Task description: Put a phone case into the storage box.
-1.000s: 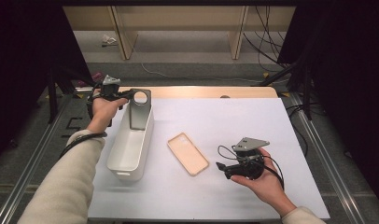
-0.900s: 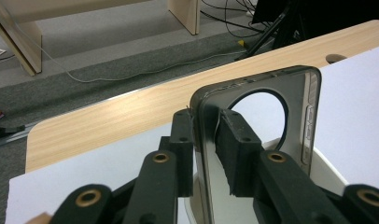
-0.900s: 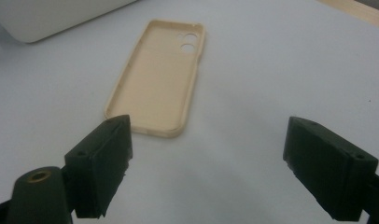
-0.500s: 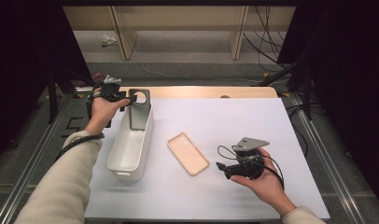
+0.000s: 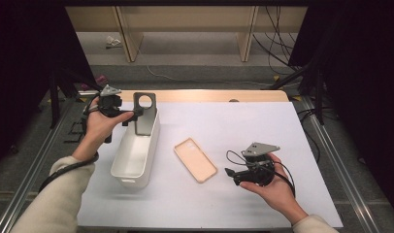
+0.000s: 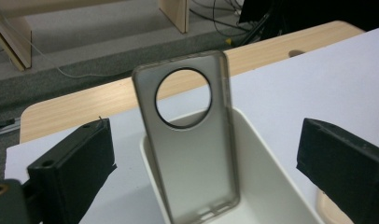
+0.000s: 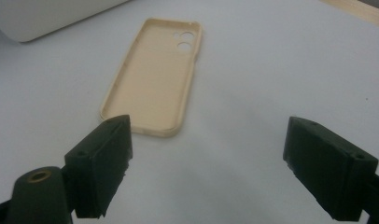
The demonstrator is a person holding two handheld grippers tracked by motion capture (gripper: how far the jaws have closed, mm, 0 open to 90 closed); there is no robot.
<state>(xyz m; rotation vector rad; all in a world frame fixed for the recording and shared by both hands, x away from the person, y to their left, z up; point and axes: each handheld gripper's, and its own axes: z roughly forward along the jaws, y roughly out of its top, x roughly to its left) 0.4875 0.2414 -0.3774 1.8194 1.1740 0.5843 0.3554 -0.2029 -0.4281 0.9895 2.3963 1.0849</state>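
Both tools open-jawed

The white bin blocks the left of the white table, and a grey phone case stands upright in its far end. The beige phone case lies flat mid-table. Right and far stretches lie open for passing.

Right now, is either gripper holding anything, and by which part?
Nothing is held. The left gripper has just been opening; its jaws stand clear of the grey phone case leaning upright in the white bin. The right gripper is open.
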